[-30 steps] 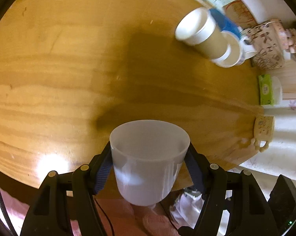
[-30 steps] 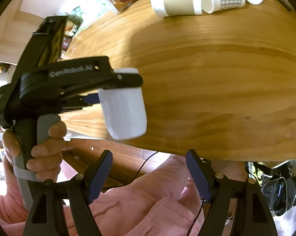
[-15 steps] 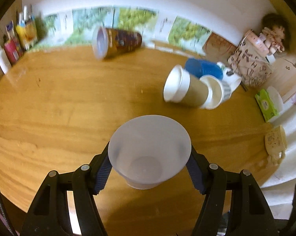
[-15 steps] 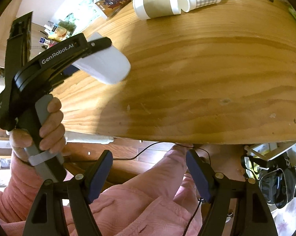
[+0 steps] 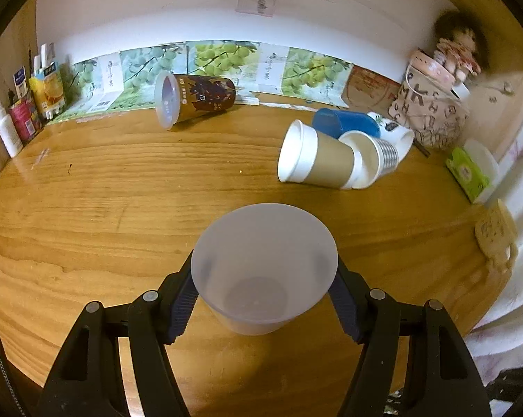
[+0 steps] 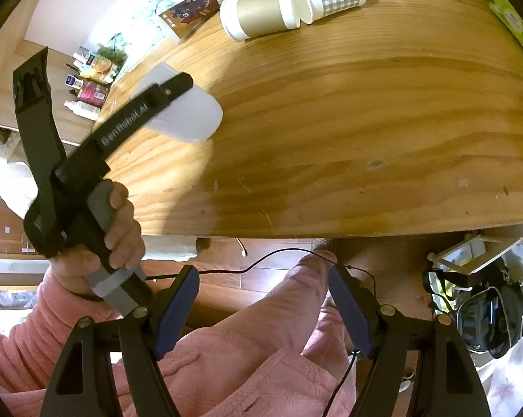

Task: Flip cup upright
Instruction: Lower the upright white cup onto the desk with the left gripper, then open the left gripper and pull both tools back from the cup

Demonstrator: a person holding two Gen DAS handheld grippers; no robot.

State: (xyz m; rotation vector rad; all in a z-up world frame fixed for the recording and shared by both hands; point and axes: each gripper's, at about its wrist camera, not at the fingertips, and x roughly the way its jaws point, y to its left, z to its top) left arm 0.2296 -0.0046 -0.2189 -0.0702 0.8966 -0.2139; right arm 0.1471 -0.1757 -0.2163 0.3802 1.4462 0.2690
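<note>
While gripped between the left gripper (image 5: 264,299) pads, translucent white plastic cup (image 5: 263,267) hangs over the near part of the round wooden table (image 5: 122,191), mouth up but tilted, base apparently just off the surface. Best to level the rim, lower until the base sits flat, only then release; well apart from the brown-sleeved paper cup (image 5: 313,160) lying further back. Frosted, tapered, empty, undented. Right gripper (image 6: 263,304) wide open, holding nothing, off the table edge.
</note>
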